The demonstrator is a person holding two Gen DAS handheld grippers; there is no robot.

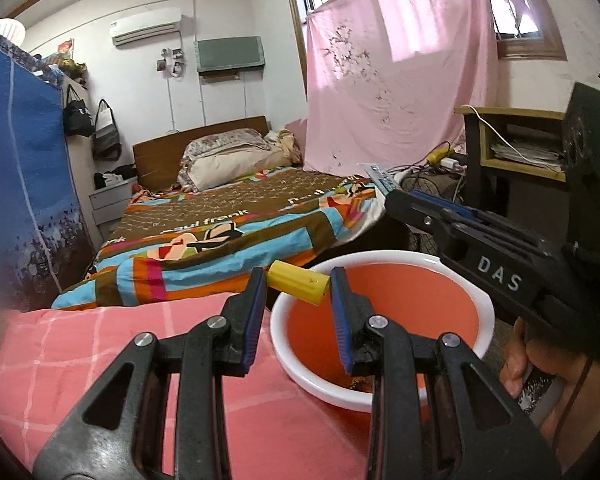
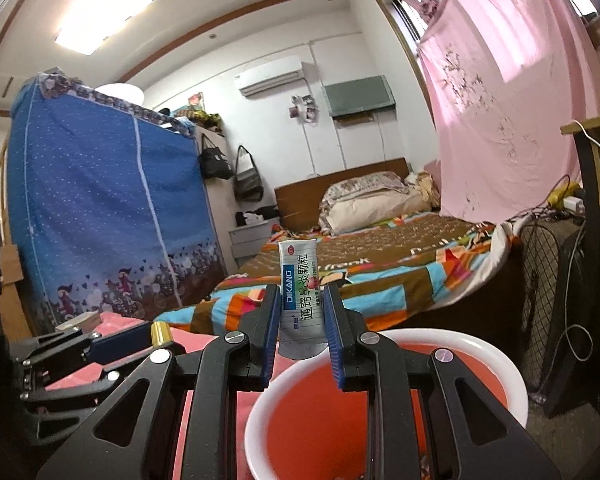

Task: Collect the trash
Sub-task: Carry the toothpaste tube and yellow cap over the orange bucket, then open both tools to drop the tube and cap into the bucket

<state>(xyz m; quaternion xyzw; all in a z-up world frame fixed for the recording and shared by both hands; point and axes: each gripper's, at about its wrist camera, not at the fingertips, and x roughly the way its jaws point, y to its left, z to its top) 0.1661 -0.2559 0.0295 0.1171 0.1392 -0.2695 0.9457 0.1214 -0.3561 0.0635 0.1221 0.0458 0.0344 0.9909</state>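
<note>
Both grippers clench trash: left gripper [image 1: 298, 286] a crosswise yellow tube [image 1: 299, 287], right gripper [image 2: 302, 316] an upright sachet [image 2: 301, 292].

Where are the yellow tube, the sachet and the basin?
Yellow tube [image 1: 299, 282]: left wrist view, middle of its barrel, between the blue pads.
Sachet [image 2: 302, 280]: right wrist view, printed face above the pads.
Basin [image 2: 504, 364]: right wrist view, white rim on the right side.

Your glossy plastic basin [image 2: 452, 338] sits on matt checked cloth [image 1: 80, 344]; the sachet [image 2: 301, 288] you hold looks smooth, shiny foil-paper.
</note>
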